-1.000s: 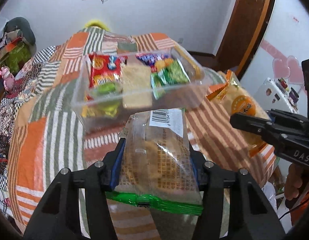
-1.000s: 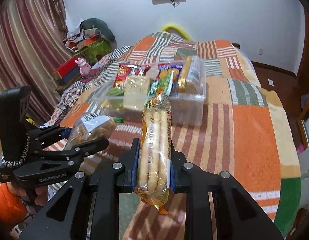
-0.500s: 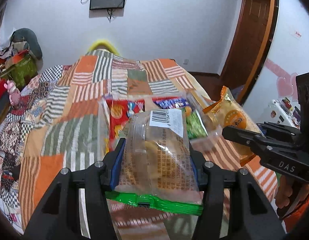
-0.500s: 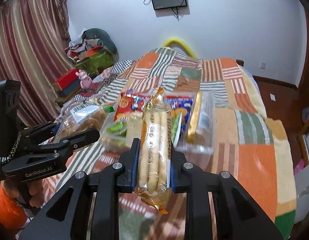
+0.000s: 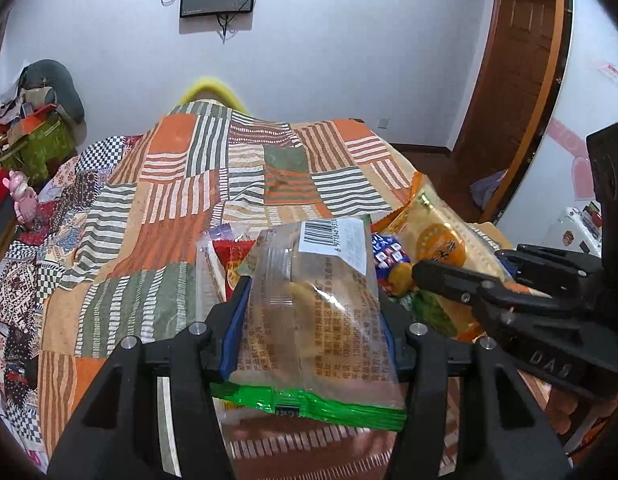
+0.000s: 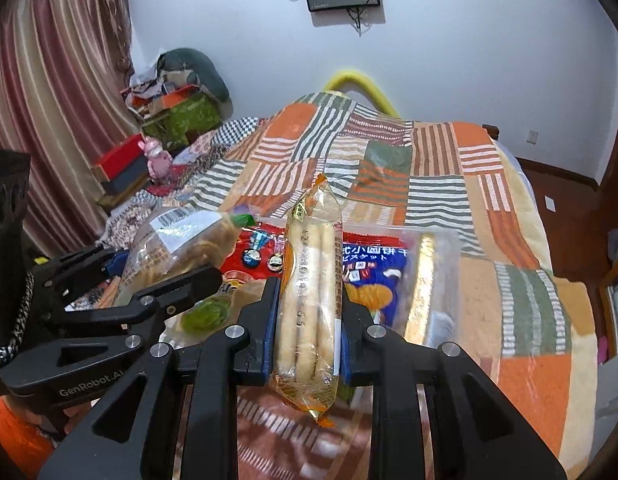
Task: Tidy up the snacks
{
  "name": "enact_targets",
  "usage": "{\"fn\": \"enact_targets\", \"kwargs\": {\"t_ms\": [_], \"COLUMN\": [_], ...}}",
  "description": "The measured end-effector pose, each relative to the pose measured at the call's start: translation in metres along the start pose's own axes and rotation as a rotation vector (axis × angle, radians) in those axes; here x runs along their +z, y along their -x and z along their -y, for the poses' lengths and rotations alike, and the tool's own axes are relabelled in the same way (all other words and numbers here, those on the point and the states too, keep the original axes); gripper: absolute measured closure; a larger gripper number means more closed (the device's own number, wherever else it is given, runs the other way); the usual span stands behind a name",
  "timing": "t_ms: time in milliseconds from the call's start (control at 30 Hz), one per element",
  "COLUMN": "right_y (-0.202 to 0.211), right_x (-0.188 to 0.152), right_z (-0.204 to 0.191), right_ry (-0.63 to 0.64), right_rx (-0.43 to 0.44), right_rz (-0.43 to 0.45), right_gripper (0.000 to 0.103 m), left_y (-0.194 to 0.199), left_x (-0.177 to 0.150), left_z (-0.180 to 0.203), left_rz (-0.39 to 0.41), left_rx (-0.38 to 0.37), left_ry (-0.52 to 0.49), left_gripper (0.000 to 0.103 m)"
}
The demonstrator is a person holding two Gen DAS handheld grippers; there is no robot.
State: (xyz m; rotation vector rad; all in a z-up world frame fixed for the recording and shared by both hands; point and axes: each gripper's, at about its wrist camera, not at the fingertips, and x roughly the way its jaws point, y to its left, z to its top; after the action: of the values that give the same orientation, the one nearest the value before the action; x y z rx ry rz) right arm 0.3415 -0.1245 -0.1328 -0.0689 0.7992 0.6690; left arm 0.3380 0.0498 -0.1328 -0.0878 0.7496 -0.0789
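My left gripper [image 5: 311, 320] is shut on a clear bread packet [image 5: 321, 312] with a green end seal and a barcode label. It also shows in the right wrist view [image 6: 177, 252]. My right gripper [image 6: 307, 320] is shut on an orange-edged packet of long biscuit sticks [image 6: 309, 296], also visible in the left wrist view [image 5: 433, 244]. Both packets hover over a clear plastic box [image 6: 441, 280] of snacks on the bed, which holds red, blue and green packets. Most of the box is hidden behind the packets in the left wrist view [image 5: 207, 264].
The box rests on a patchwork quilt [image 6: 429, 168] on a bed. Boxes, clothes and a pink toy [image 6: 157, 160] lie at the left by a striped curtain. A wooden door [image 5: 509, 80] stands at the right. A screen hangs on the far wall.
Both grippers have moved forward and up over the box with their packets, so the box now sits lower and nearer, largely hidden behind them. Both grips are unchanged.
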Motion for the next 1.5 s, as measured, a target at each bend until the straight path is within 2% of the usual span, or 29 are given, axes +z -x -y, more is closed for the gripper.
{"fn": "enact_targets", "kwargs": {"t_ms": [233, 333, 500, 700, 933, 1100, 1200, 1333, 1500], "right_y": [-0.013, -0.010, 0.014, 0.061, 0.140, 0.192, 0.217, 0.237, 0.239], "right_x": [0.002, 0.002, 0.002, 0.005, 0.008, 0.000, -0.009, -0.018, -0.024], "right_z": [-0.002, 0.007, 0.009, 0.003, -0.018, -0.038, -0.049, -0.062, -0.067], "right_ry": [0.019, -0.016, -0.026, -0.016, -0.002, 0.024, 0.034, 0.047, 0.047], "right_rx": [-0.041, -0.023, -0.017, -0.025, -0.025, -0.040, -0.042, -0.061, -0.076], "right_rz": [-0.023, -0.022, 0.015, 0.106, 0.258, 0.368, 0.422, 0.472, 0.497], "right_gripper": [0.078, 0.068, 0.068, 0.068, 0.068, 0.067, 0.059, 0.042, 0.029], "left_y": [-0.018, -0.012, 0.015, 0.072, 0.162, 0.216, 0.243, 0.266, 0.278], "left_x": [0.005, 0.006, 0.006, 0.005, 0.005, -0.001, -0.010, -0.021, -0.031], "left_z": [-0.005, -0.007, -0.001, 0.008, 0.026, 0.038, 0.043, 0.050, 0.052], "left_rz": [-0.021, -0.008, 0.033, 0.129, 0.302, 0.414, 0.467, 0.507, 0.521], "left_rx": [0.002, -0.017, -0.014, -0.003, -0.001, 0.008, 0.015, 0.028, 0.033], "left_ry": [0.024, 0.045, 0.011, -0.010, -0.025, -0.023, -0.022, -0.026, -0.024], "left_gripper": [0.046, 0.042, 0.041, 0.041, 0.041, 0.032, 0.025, 0.016, 0.010]}}
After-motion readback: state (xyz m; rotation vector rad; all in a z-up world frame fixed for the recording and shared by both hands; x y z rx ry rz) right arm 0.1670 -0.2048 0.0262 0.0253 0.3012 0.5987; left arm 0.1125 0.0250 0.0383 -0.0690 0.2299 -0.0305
